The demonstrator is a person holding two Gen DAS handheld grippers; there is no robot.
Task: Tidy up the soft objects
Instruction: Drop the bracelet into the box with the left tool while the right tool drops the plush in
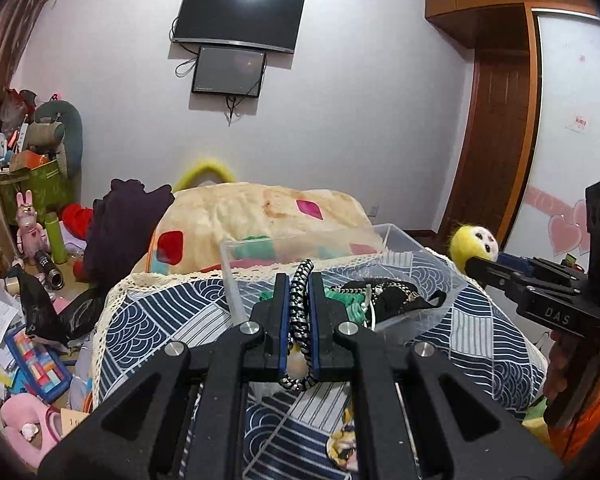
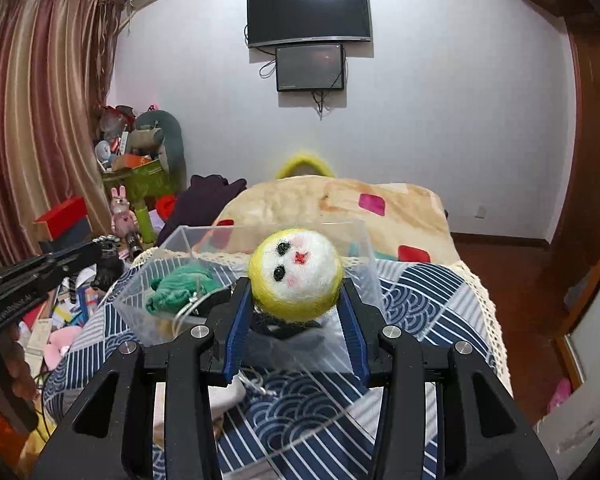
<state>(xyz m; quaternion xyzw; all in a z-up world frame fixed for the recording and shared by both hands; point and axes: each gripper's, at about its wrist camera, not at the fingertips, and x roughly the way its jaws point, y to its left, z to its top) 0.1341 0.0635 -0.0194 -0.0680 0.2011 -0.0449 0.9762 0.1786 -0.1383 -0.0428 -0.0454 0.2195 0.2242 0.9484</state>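
Note:
My left gripper point(image 1: 300, 284) is shut on a black-and-white braided cord loop point(image 1: 299, 312), held above the near edge of a clear plastic box point(image 1: 404, 240) on the bed. The box holds green yarn point(image 1: 350, 302) and a black lacy item point(image 1: 396, 296). My right gripper point(image 2: 296, 292) is shut on a yellow-and-white felt ball with a face point(image 2: 296, 274), held just in front of the same box point(image 2: 172, 240). The ball also shows in the left wrist view point(image 1: 474, 244), right of the box. The left gripper shows at the left of the right wrist view point(image 2: 108, 246).
The bed has a blue-and-white patterned cover point(image 1: 172, 320) and a cream blanket point(image 1: 260, 208) behind the box. A dark garment point(image 1: 124, 220) lies at the bed's left. The floor at left point(image 1: 20, 340) is cluttered with toys, papers and boxes. A wooden wardrobe point(image 1: 496, 120) stands right.

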